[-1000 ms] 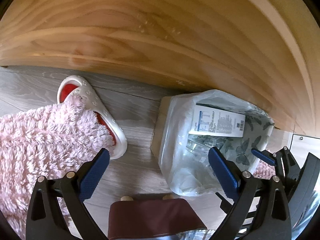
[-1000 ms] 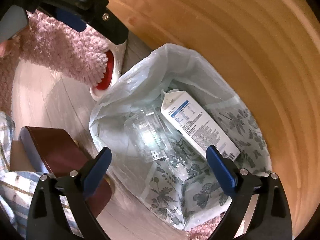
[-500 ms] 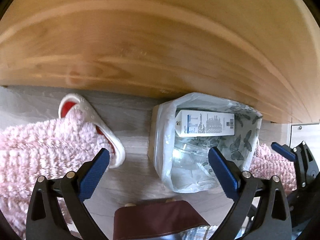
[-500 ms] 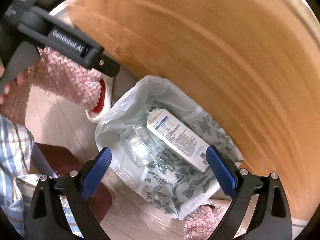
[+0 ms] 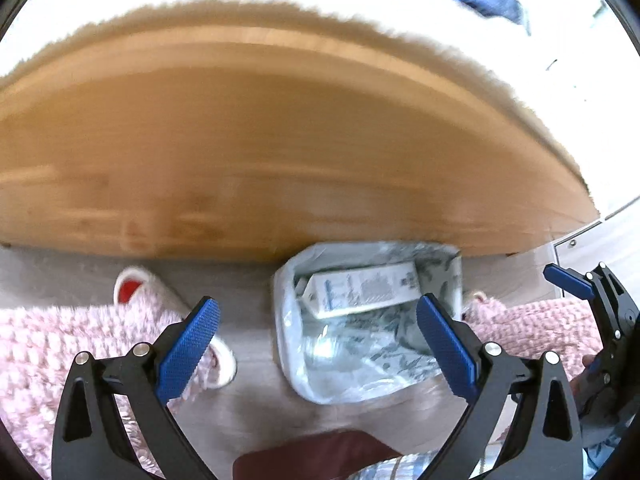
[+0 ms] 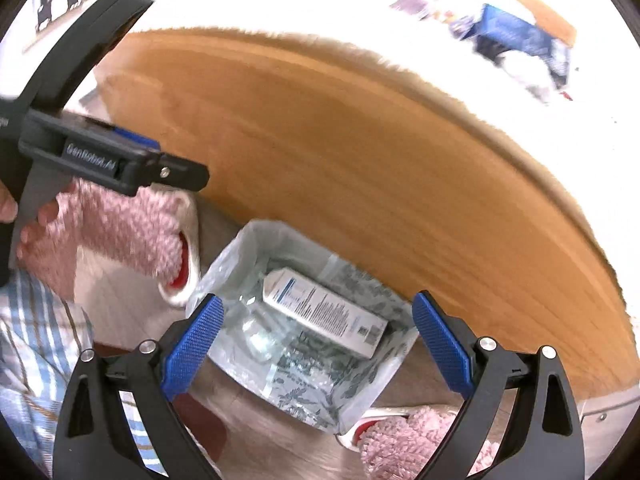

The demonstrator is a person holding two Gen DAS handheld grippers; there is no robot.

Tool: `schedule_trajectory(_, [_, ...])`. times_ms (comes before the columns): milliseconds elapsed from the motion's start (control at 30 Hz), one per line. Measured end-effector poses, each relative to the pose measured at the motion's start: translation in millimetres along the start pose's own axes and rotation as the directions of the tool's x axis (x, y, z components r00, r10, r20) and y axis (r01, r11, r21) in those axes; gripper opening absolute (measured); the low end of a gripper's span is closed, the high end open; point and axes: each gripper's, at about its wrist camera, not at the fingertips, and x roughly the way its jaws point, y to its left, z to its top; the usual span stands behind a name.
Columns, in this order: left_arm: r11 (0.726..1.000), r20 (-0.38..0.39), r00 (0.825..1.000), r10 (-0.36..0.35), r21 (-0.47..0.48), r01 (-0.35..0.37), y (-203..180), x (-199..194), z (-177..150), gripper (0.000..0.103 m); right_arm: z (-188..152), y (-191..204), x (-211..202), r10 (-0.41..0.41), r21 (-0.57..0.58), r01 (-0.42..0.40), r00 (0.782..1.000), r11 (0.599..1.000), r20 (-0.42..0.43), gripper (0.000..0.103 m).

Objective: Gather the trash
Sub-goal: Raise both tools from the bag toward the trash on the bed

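Trash bin [image 5: 362, 376], lined with a clear bag, sits on the grey floor against a wooden panel [image 5: 280, 152]; a white carton [image 5: 360, 290] with blue print lies inside. Pink fuzzy slippers [image 5: 60, 344] flank it. Left gripper [image 5: 318, 344] and right gripper [image 6: 316, 344] both gape empty above it. "GenRobot.AI" marks the left gripper's body; the carton's text is unreadable.

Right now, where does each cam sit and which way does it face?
Left wrist: on the left tongs, looking down at the bin, carton inside; own open fingers and the right tongs at right show.
Right wrist: on the right tongs, facing the bin from the other side; left tongs, a hand show.
Shared: bin, carton, wood panel.
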Motion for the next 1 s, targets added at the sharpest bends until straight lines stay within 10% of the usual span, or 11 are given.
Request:
schedule_trajectory(667, [0.98,0.335,0.937,-0.102,0.193,0.038,-54.8,-94.9,32.2,0.096,12.5,-58.9,-97.4,-0.249,0.31,0.146,0.913,0.94,0.324,0.091])
schedule_trajectory(1000, [0.979,0.448,0.888,-0.104,0.204,0.011,-70.7,-106.2,80.3,0.096,31.1,-82.0,-93.4,-0.411,0.362,0.265,0.806,0.894,0.425,0.091])
